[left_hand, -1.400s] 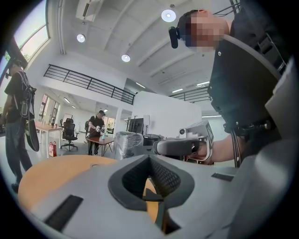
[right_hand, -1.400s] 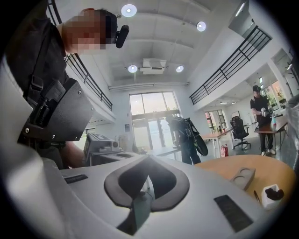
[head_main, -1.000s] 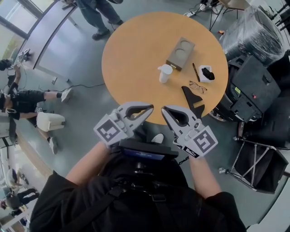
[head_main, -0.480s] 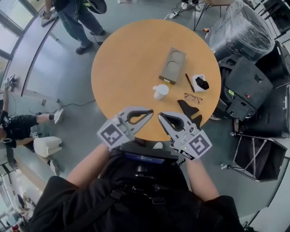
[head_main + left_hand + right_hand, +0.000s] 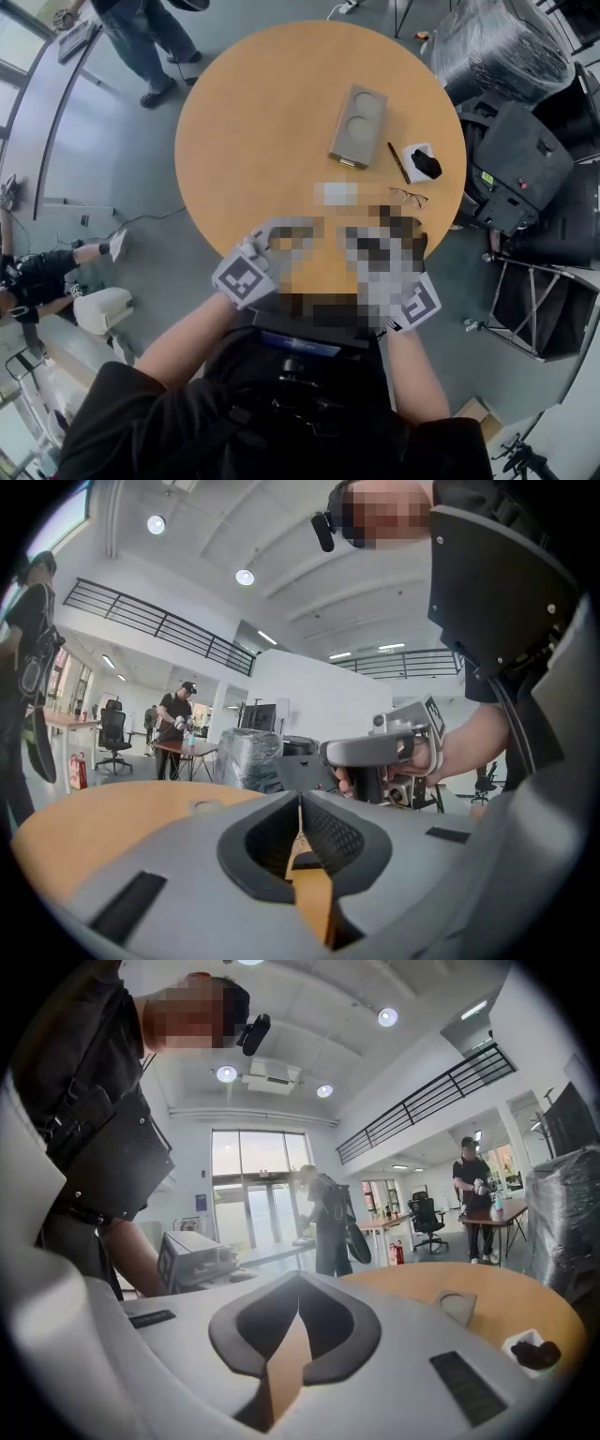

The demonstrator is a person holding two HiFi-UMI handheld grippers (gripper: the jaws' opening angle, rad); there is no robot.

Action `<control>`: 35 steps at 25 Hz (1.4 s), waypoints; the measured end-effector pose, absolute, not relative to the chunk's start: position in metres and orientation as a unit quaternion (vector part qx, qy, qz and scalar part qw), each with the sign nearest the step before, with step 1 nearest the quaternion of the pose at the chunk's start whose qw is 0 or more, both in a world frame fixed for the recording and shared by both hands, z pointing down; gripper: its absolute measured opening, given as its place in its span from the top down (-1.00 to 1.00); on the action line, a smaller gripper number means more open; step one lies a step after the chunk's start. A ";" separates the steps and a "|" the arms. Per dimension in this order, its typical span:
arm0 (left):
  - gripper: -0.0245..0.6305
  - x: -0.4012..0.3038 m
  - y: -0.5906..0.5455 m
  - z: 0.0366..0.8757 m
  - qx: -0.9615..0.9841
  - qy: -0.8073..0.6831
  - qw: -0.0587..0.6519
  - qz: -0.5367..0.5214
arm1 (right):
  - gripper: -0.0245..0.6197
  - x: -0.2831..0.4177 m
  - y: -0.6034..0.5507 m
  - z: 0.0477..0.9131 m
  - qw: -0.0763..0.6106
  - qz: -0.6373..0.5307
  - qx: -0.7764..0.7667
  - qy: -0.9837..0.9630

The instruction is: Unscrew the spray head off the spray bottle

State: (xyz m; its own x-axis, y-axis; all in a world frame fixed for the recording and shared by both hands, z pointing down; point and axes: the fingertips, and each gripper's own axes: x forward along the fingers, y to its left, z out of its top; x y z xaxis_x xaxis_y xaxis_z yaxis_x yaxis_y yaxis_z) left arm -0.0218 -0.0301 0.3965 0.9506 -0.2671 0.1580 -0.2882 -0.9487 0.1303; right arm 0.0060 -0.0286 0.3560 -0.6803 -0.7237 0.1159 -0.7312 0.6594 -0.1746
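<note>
While both tools hover side by side over the near edge of the round orange tabletop point(image 5: 262, 141), low in the middle of the head view, neither one grips anything. The left tool point(image 5: 300, 797) is clenched, its ribbed pads meeting at the tips with only a thin slit of tabletop showing behind them. The right tool point(image 5: 298, 1309) is clenched as well, tips together and empty. In the left gripper view the right tool appears at centre right, carried in a hand point(image 5: 459, 757). The spray bottle point(image 5: 335, 194) stands on the tabletop just beyond the two tools, slightly above the centre of the head view. It shows only as a pale smudge, so its head cannot be made out, and neither tool holds it. Farther up the frame lies a grey moulded tray point(image 5: 357, 125) with two round hollows. To the right of the tray are a dark pen point(image 5: 397, 161) and a small white dish point(image 5: 424, 161) with something black in it. A pair of spectacles point(image 5: 409, 197) lies just below those, near the right rim. Off the tabletop, a person point(image 5: 150, 42) stands on the floor at the upper left, and a plastic-wrapped bundle point(image 5: 506, 47) fills the upper right corner.
</note>
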 end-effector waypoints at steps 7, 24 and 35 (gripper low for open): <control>0.75 0.005 -0.058 0.490 0.974 -0.186 0.070 0.107 | 0.91 0.033 -0.052 0.421 0.024 0.130 0.391 -0.911; -0.15 0.060 -0.109 0.699 0.948 -0.266 0.074 0.161 | 0.91 0.061 -0.070 0.577 0.025 0.192 0.379 -0.905; -0.30 0.094 -0.133 0.734 0.952 -0.258 0.069 0.152 | 0.91 0.069 -0.063 0.618 0.023 0.216 0.376 -0.901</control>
